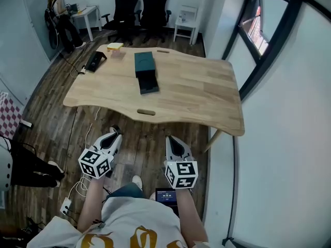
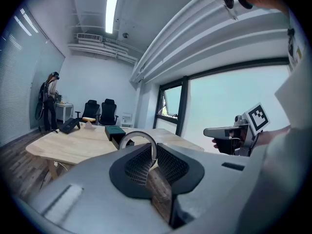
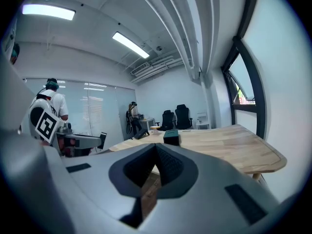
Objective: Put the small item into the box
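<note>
- The left tongs (image 2: 154, 149) are closed, pinching a grey ring (image 2: 136, 133), seemingly the small item. The right tongs (image 3: 156, 146) are closed and empty.
- Both hang near, short of the table (image 1: 207, 97).
- Step, I'd say: carrying. Next, reach far to the dark box (image 1: 144, 63).
- The ring stands on edge; being round, it has no long axis.

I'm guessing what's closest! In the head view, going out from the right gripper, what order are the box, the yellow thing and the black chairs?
From the right gripper:
1. Box: nearest, left of the middle of the table.
2. Yellow thing: next, at the table's far left corner.
3. Chairs: farthest, on the floor beyond the table.
</note>
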A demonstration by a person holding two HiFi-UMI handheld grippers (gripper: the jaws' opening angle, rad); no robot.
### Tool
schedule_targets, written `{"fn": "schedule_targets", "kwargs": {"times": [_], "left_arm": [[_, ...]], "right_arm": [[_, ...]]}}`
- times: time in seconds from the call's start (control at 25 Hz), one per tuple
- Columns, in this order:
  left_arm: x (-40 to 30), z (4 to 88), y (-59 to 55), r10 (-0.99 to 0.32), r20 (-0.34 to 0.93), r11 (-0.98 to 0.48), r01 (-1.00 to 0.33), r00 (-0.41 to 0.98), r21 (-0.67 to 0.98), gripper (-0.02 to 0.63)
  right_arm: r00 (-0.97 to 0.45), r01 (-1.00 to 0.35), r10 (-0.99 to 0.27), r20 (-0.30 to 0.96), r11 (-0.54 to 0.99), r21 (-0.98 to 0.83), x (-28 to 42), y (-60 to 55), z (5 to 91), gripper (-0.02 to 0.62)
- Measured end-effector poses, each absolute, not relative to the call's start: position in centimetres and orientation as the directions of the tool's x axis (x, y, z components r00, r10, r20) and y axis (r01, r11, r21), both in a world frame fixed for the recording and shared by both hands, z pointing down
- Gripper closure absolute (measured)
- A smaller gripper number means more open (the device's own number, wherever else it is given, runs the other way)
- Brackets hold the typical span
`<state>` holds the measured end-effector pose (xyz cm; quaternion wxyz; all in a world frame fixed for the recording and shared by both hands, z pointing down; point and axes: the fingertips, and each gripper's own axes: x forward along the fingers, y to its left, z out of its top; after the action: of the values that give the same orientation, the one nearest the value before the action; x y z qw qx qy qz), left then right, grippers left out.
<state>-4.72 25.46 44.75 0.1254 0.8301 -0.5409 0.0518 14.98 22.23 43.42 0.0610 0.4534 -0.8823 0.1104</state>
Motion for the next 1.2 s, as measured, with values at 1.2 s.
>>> {"fn": "schedule_targets", "kwargs": {"times": [1.2], "left_arm": [[-13.6,45.8,-13.8,-0.833,0.203,-0.481,-0.855,0.514,0.194,0.569]], "right_arm": [[-0.501,-0.865,-0.823,0.267,0.487,-0.123,4.8,-13.9,45.3,0.591]]}}
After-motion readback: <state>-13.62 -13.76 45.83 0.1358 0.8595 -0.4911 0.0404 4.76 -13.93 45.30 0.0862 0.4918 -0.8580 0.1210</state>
